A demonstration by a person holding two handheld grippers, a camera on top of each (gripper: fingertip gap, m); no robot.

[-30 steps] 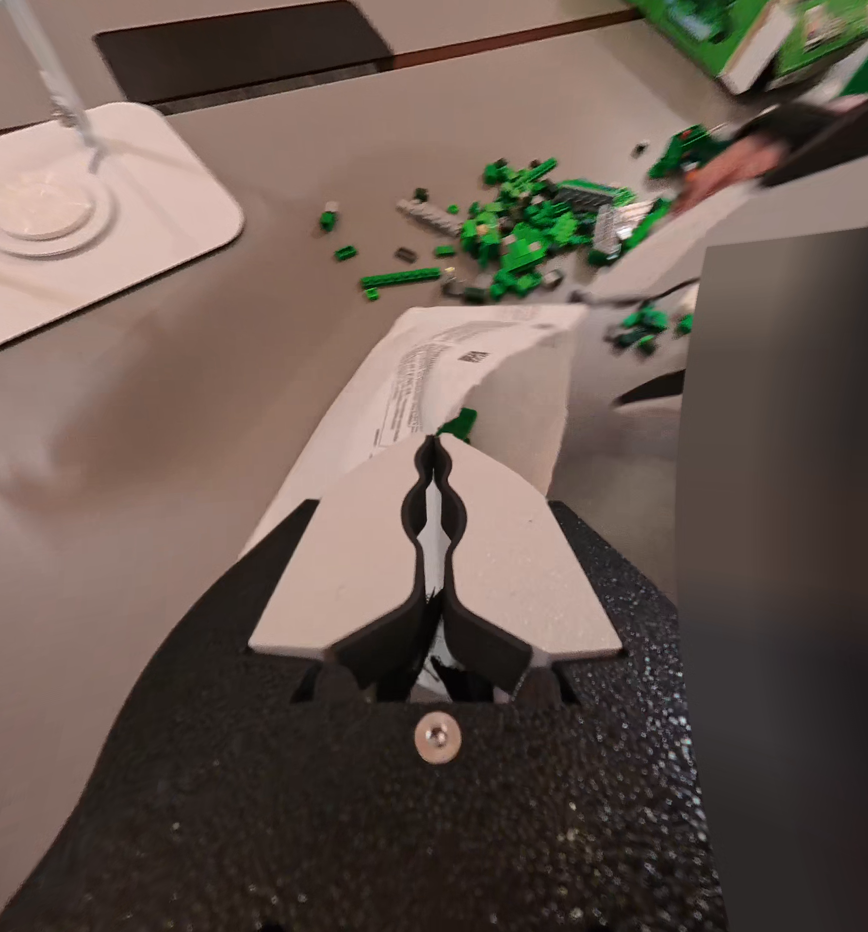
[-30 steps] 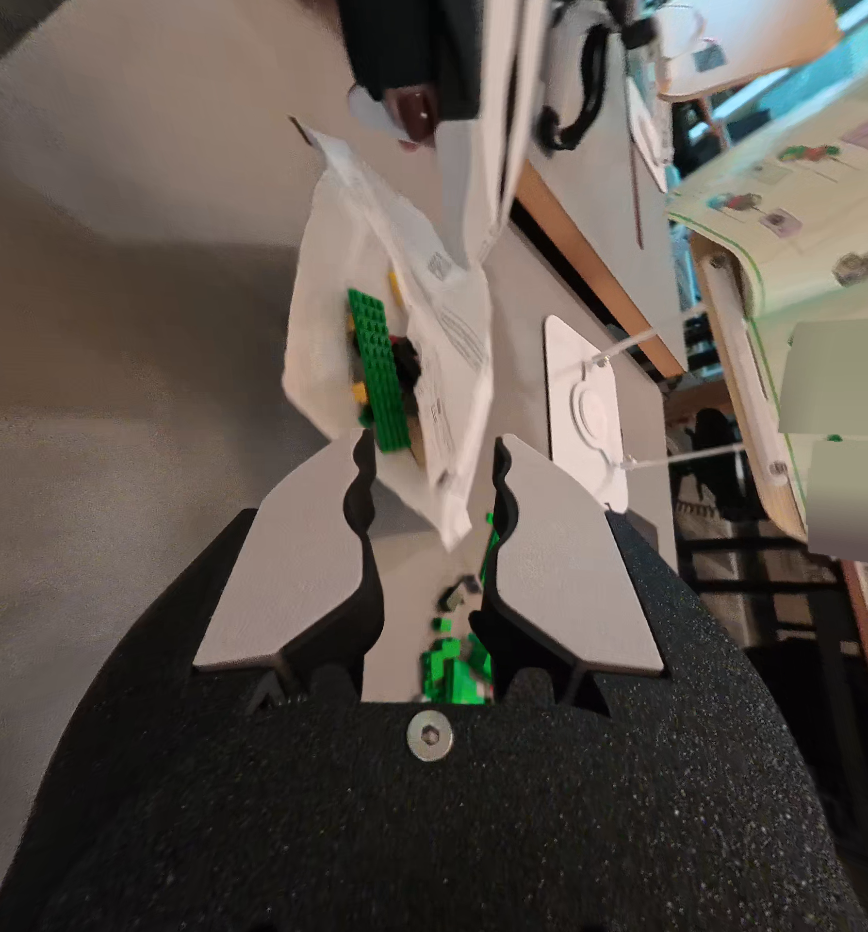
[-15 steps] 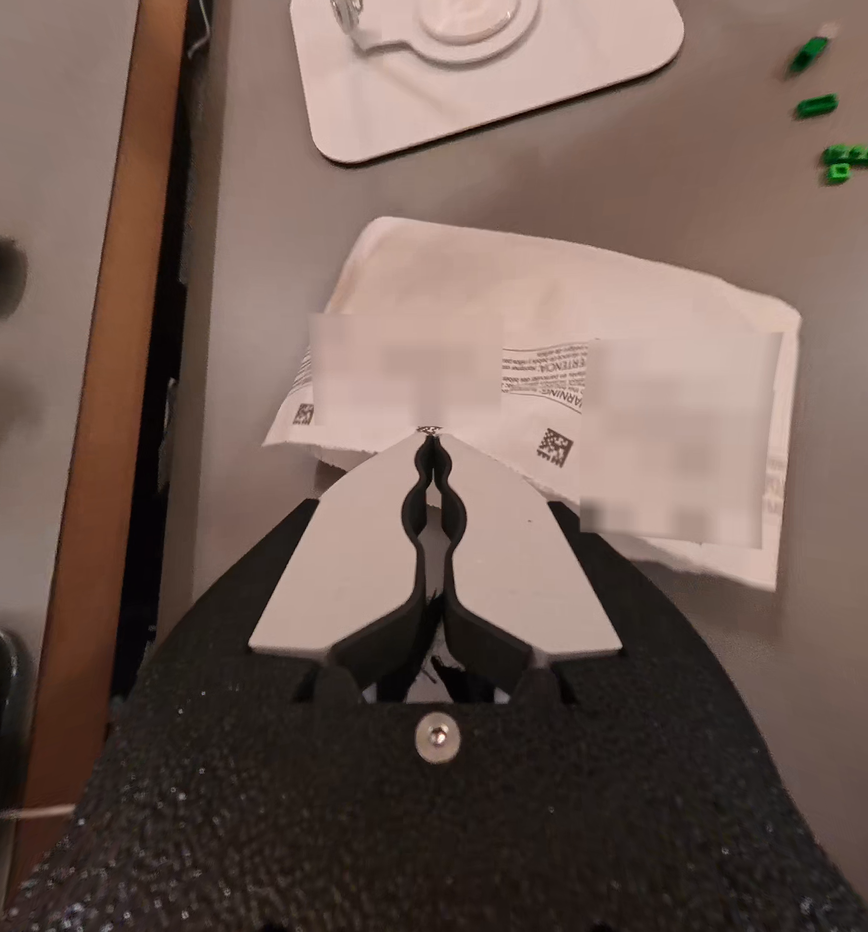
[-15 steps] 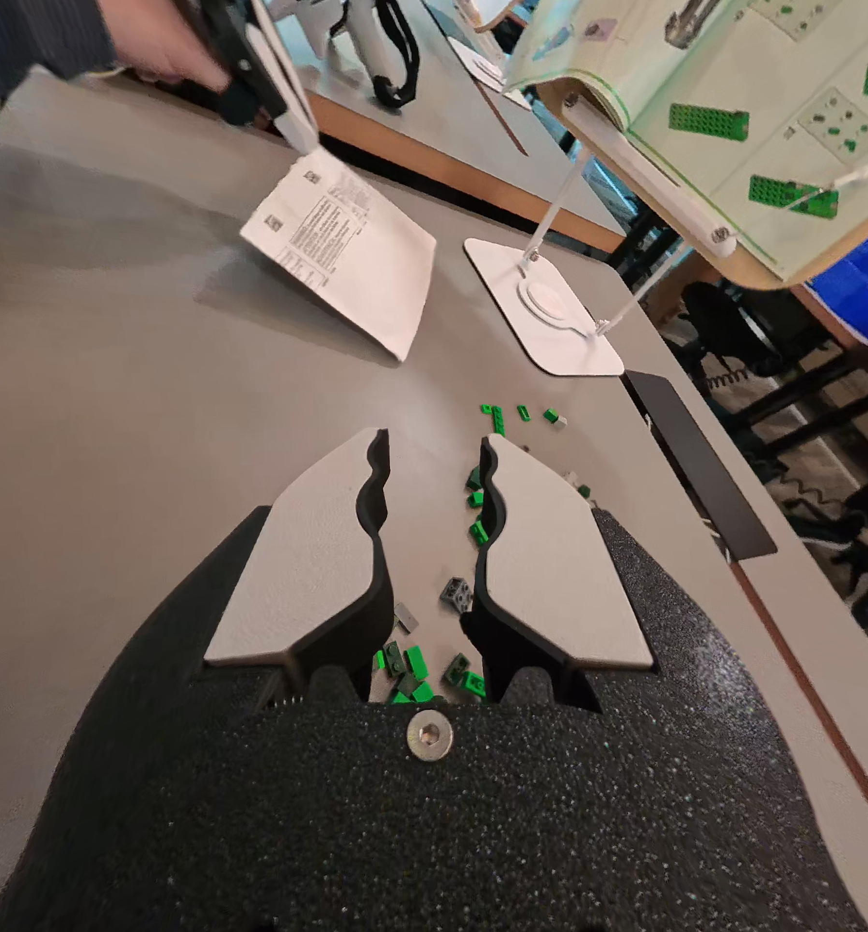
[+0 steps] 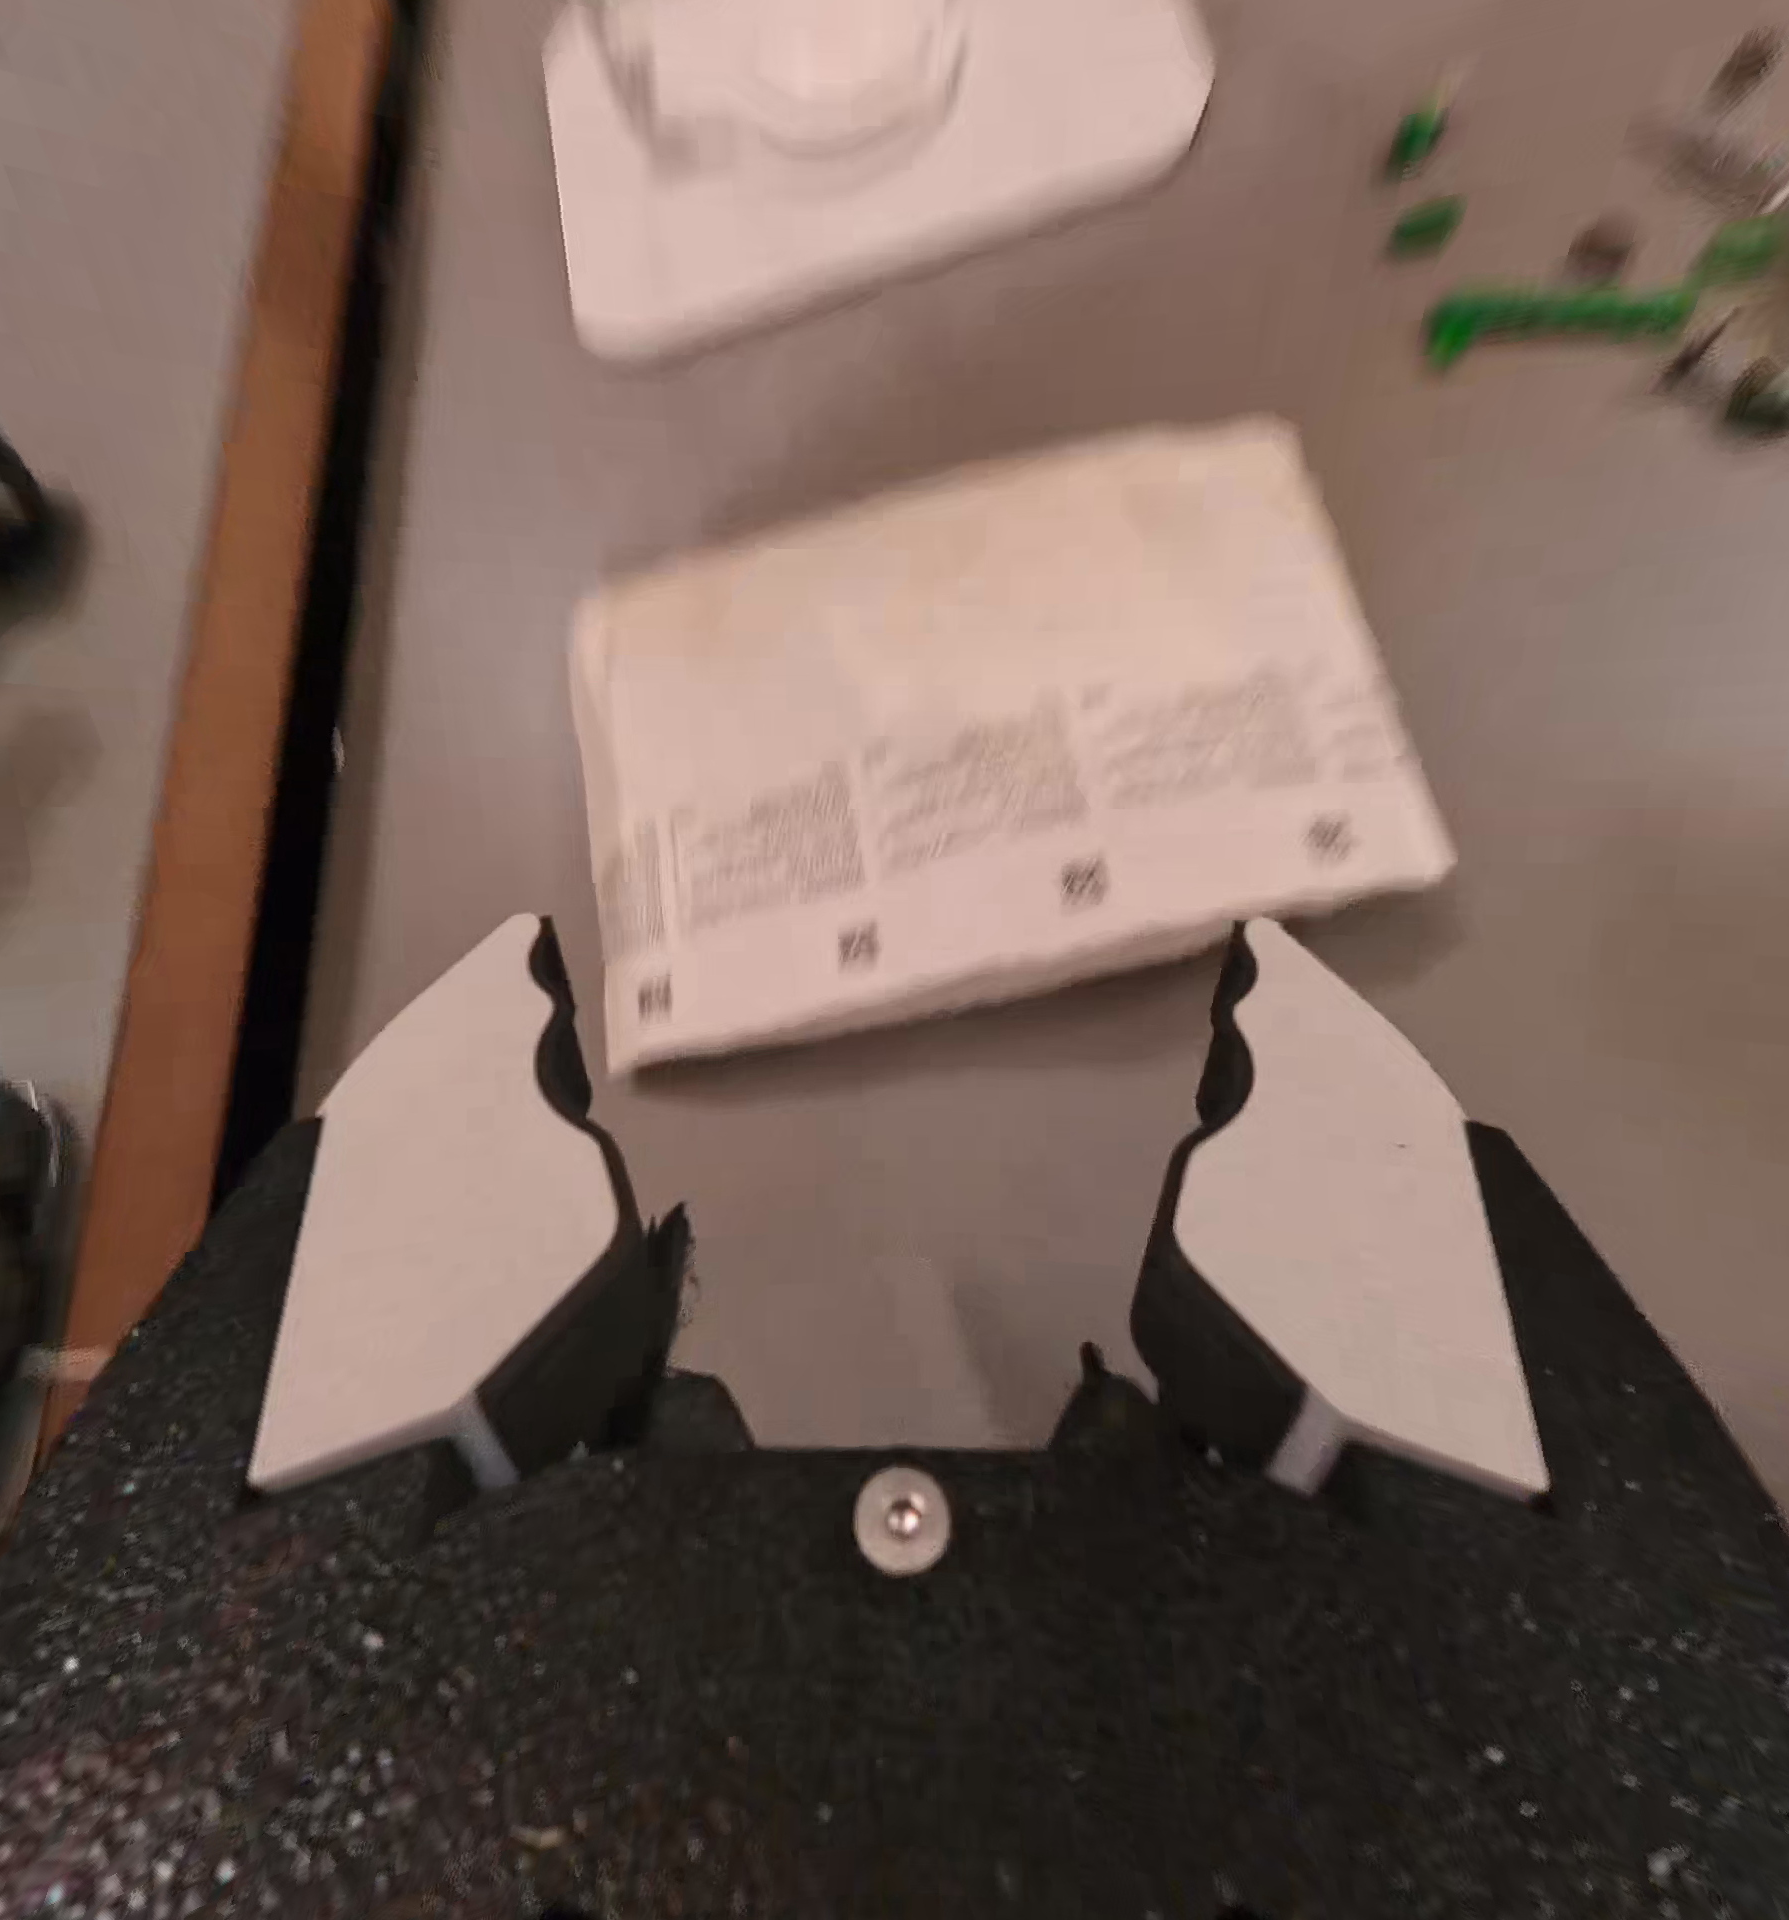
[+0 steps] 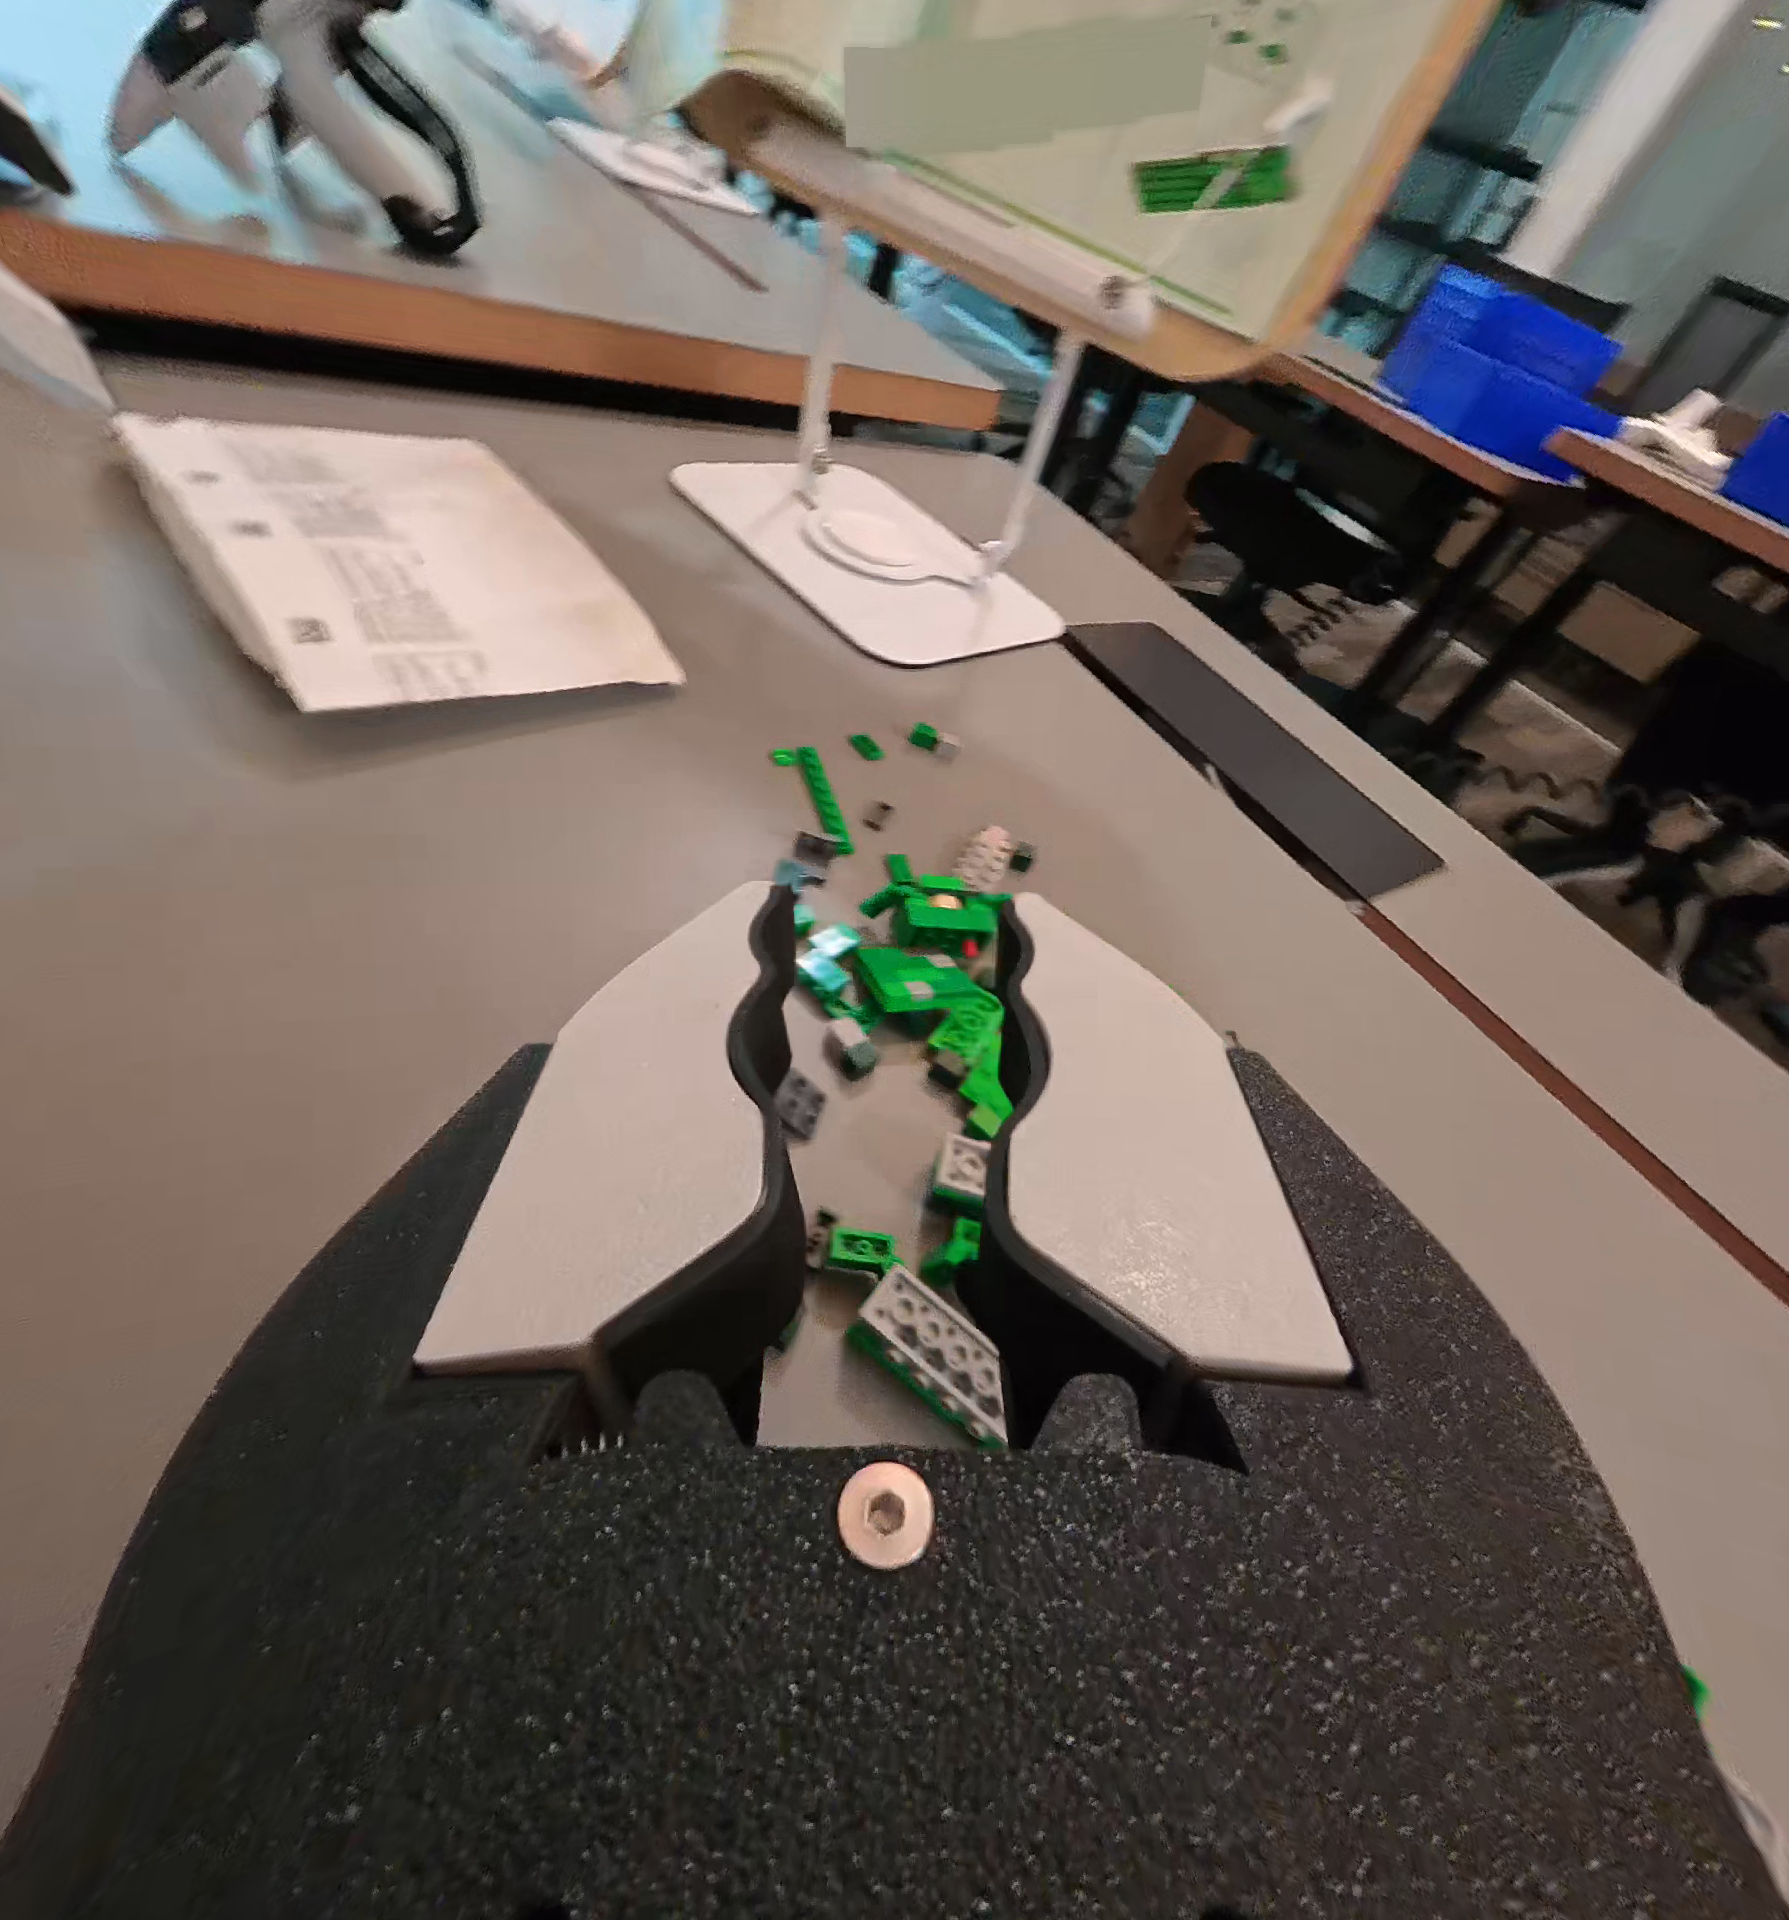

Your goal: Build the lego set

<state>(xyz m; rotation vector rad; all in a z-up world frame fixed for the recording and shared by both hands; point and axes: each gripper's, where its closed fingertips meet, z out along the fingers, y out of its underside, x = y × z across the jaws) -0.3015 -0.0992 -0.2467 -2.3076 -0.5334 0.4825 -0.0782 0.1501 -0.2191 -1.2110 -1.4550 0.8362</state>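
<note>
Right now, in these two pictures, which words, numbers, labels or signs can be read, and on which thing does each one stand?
White paper bag: blocks of small print and square code marks, too blurred to read in the left wrist view and too small in the right wrist view.
Instruction booklet on the stand: only brick drawings show, no legible writing.
Lego pieces: no writing can be seen.

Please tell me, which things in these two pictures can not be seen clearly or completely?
- Left wrist view: motion blur smears the green bricks at top right; single pieces cannot be told apart.
- Left wrist view: the white stand base is cut by the top edge.
- Right wrist view: the right tongs cover part of the brick pile.
- Right wrist view: a mosaic patch hides part of the instruction board.
- Right wrist view: the left tongs are out of frame.
</note>
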